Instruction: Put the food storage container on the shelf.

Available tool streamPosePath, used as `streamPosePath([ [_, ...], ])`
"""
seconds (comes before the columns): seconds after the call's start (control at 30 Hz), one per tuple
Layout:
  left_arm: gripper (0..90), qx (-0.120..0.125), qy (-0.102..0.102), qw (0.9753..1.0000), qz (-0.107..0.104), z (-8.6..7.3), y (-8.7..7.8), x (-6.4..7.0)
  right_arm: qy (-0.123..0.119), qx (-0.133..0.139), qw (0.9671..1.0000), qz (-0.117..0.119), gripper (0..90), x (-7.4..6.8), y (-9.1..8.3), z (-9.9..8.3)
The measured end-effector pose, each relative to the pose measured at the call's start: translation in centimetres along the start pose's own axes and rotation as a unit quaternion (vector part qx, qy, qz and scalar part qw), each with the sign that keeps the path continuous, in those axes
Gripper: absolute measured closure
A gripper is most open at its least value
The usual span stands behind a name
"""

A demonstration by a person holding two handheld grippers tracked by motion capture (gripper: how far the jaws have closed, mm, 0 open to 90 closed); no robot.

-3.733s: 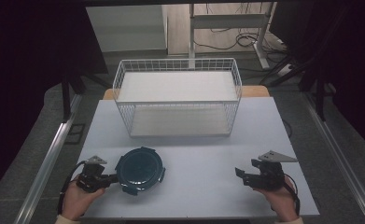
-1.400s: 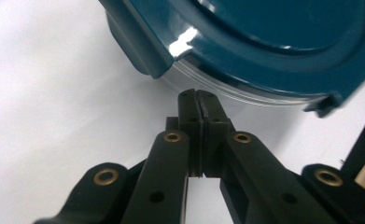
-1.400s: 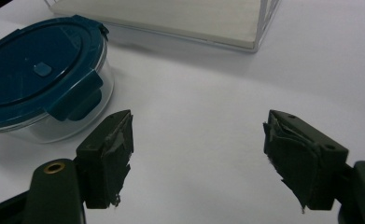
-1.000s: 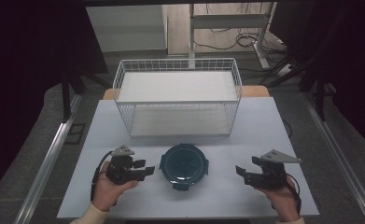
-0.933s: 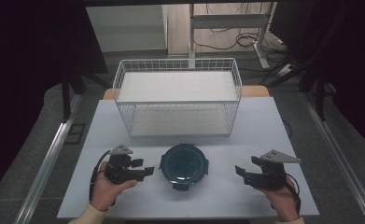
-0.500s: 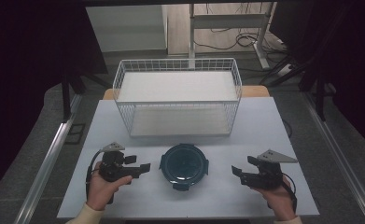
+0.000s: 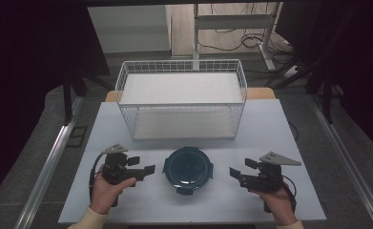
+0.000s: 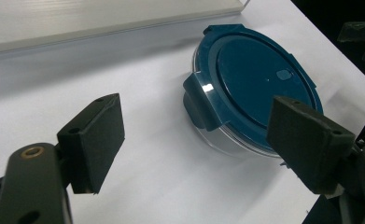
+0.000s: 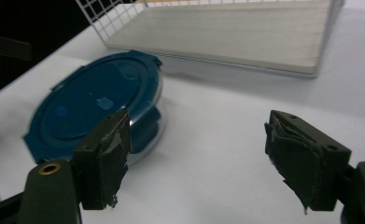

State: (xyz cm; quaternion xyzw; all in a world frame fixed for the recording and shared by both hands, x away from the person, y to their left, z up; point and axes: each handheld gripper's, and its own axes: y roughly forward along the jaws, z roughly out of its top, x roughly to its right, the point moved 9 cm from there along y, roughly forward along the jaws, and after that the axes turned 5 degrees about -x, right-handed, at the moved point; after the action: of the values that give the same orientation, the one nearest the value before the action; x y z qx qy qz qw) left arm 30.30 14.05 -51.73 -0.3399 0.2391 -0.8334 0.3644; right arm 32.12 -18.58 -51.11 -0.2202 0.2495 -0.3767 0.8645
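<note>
Container [image 7: 188, 169] with blue lid, mid-tabletop [image 7: 270, 133]; we judge it awaits grasping, both hand-held grippers, left [image 7: 144, 172] and right [image 7: 236, 174], released beside it.

I slid the round, blue-lidded clear plastic container [image 7: 188, 169] to mid-surface, then drew my left hand-held gripper [image 7: 146, 171] back, empty.

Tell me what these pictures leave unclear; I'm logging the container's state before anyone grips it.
- Contents of the container: hidden under its blue lid in every view.
- Far latches: in the left gripper view, the lid and a jaw cover them.
- Near edge of the container: blurred in the right gripper view, partly behind a jaw.
</note>
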Motion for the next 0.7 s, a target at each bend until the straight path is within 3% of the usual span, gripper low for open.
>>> streamPosePath([
  [0.1, 18.9, -0.002, 0.004, 1.0, 0.0, 0.0, 0.1, 0.0, 0.01, -0.004, 0.9998, 0.015, 21.8, -0.3, 0.2, -0.1],
  [0.23, 18.4, -0.006, 0.009, 0.9999, -0.004, 0.0, 0.3, 0.2, 0.001, -0.009, 0.9999, 0.011, 19.1, -0.4, 0.7, -0.3],
  [0.33, 18.2, -0.005, 0.003, 0.9999, -0.012, 0.2, 0.4, 0.4, 0.014, -0.013, 0.9997, 0.018, 18.1, -0.5, 0.8, -0.3],
  [0.47, 16.9, -0.017, -0.004, 0.9988, -0.045, 0.1, 1.3, 0.9, 0.028, -0.025, 0.9989, 0.028, 16.0, -1.2, 1.6, -0.3],
  [0.57, 16.7, -0.025, -0.01, 0.9982, -0.053, 0.2, 2.1, 1.0, 0.044, -0.036, 0.9976, 0.039, 15.3, -1.7, 2.5, -0.4],
  [0.7, 16.8, -0.031, -0.033, 0.9958, -0.08, 0.7, 3.1, 1.0, 0.072, -0.053, 0.9944, 0.056, 13.5, -2.6, 4.0, -0.5],
])
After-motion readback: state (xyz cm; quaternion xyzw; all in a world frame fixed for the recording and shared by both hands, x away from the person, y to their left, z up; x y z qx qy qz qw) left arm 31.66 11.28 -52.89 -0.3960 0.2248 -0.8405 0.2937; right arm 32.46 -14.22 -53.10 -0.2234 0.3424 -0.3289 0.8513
